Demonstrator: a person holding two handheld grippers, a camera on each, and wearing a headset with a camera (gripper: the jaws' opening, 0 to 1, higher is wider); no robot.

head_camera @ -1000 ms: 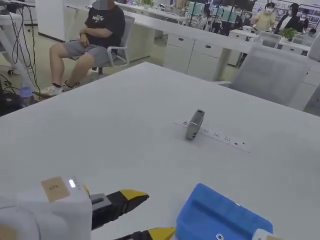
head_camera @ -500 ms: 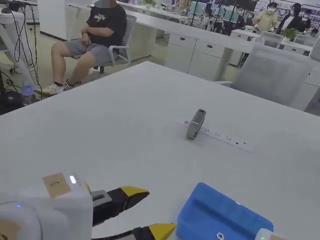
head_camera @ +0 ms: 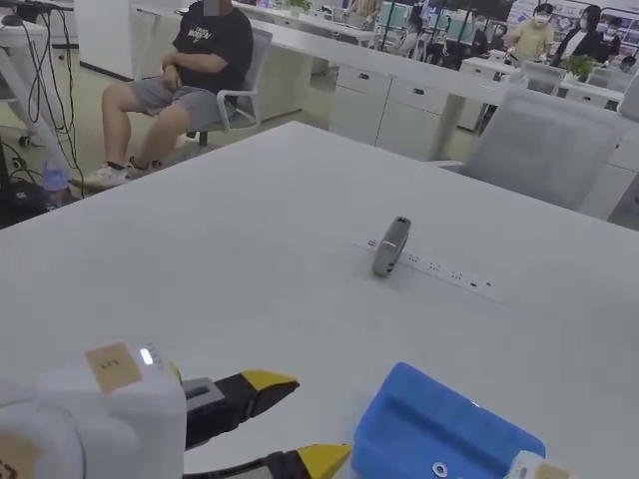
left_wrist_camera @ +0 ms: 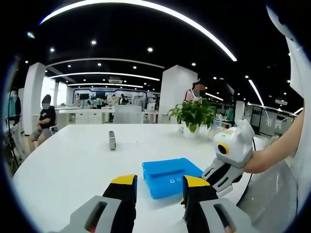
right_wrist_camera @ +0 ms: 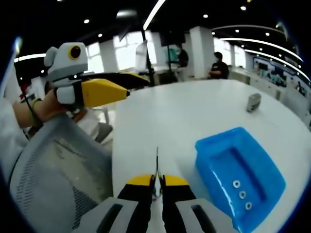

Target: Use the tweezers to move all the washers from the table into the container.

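A blue container (right_wrist_camera: pixel 212 146) lies on the white table with three washers (right_wrist_camera: pixel 242 194) inside it. My right gripper (right_wrist_camera: pixel 157 181) is shut on thin metal tweezers (right_wrist_camera: pixel 157 162), whose tip points out over the table just left of the container. In the head view the left gripper (head_camera: pixel 298 421) hovers open at the lower left, beside the container (head_camera: pixel 419 399), with nothing between its yellow jaws. The left gripper view has the left gripper (left_wrist_camera: pixel 159 181) open in front of the container (left_wrist_camera: pixel 163 190), and two washers (left_wrist_camera: pixel 174 180) lie inside.
A white power strip with a grey adapter (head_camera: pixel 391 245) lies in the middle of the table (head_camera: pixel 230 259). A person sits on a chair (head_camera: pixel 190 70) beyond the far left corner. A grey office chair (head_camera: pixel 544 145) stands behind the far edge.
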